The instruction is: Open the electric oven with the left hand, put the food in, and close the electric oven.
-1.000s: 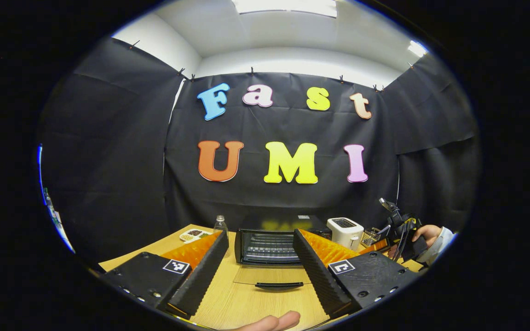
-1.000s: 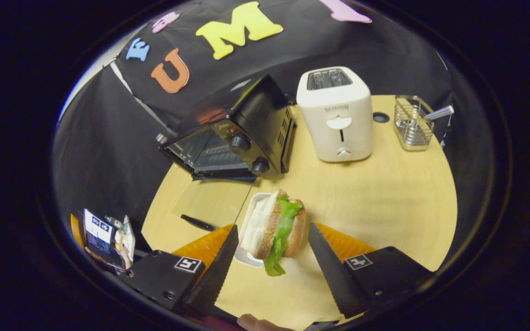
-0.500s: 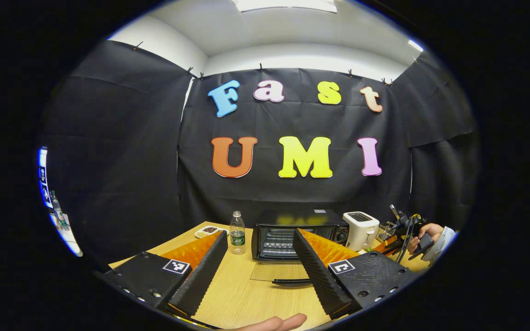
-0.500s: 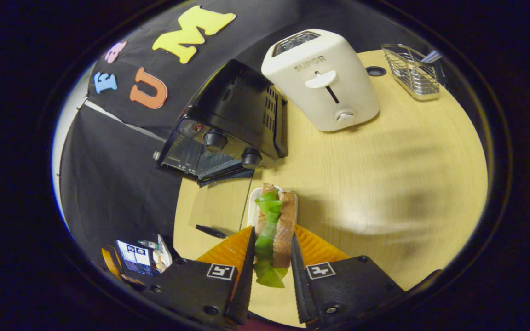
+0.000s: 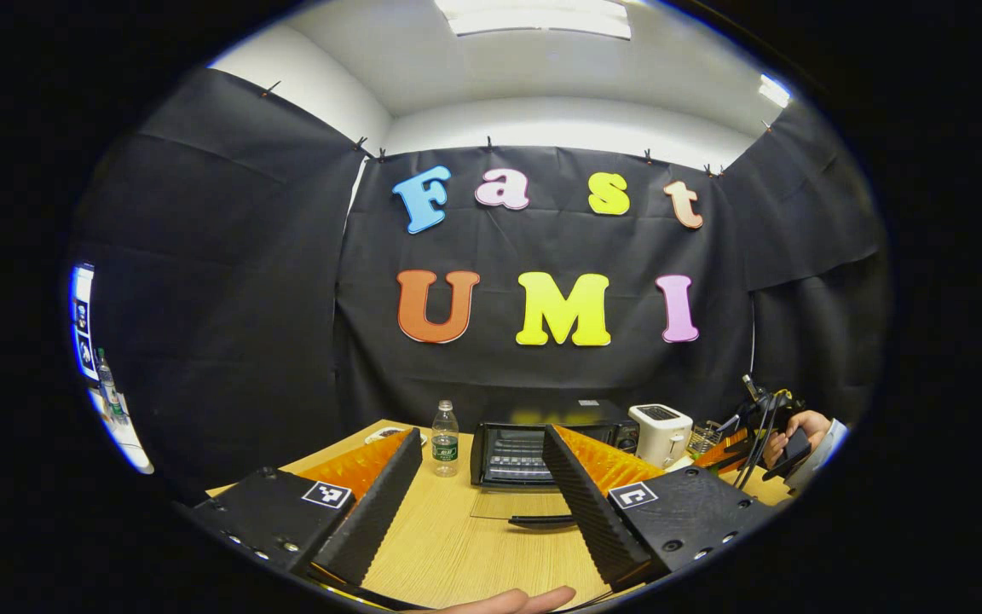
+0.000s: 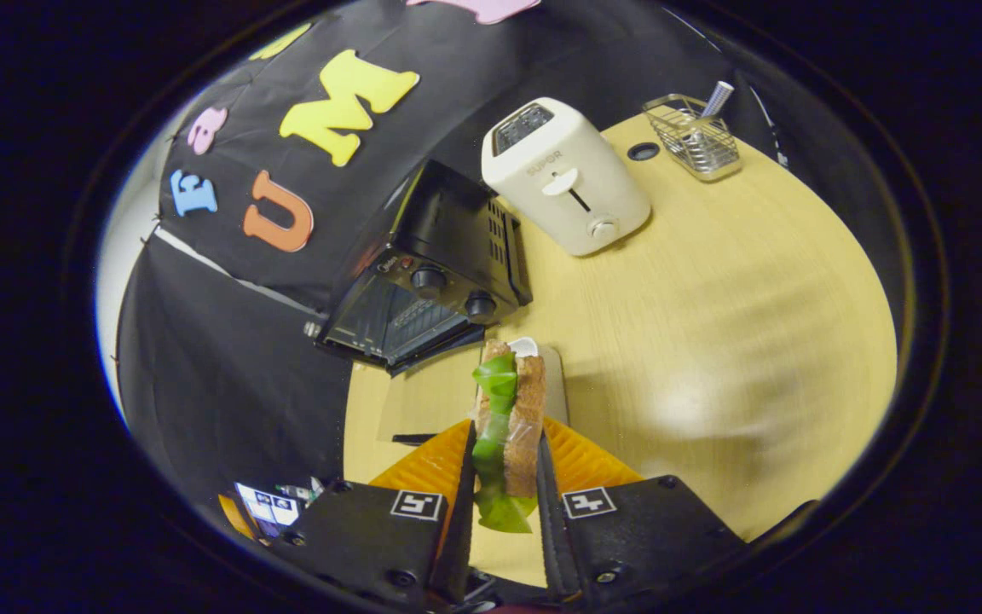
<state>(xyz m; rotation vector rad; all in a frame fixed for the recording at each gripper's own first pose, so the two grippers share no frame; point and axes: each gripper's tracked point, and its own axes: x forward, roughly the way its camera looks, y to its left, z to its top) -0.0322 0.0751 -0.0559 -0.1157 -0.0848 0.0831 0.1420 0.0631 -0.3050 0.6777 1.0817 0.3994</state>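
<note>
i am keeping my left tongs [image 5: 478, 490] spread apart and empty, back from the electric oven [image 5: 542, 443], because its glass door [image 5: 525, 505] is lying flat on the table [image 5: 457, 554] and i judge the opening done. my right tongs [image 6: 501, 503] are clamping the sandwich [image 6: 510, 426] on edge between both fingers, so it is sticking out ahead of them above its white dish [image 6: 542, 375]. the oven mouth [image 6: 397, 320] is sitting up and left of the sandwich, near but apart. the toaster [image 6: 563, 175] is standing beside the oven.
</note>
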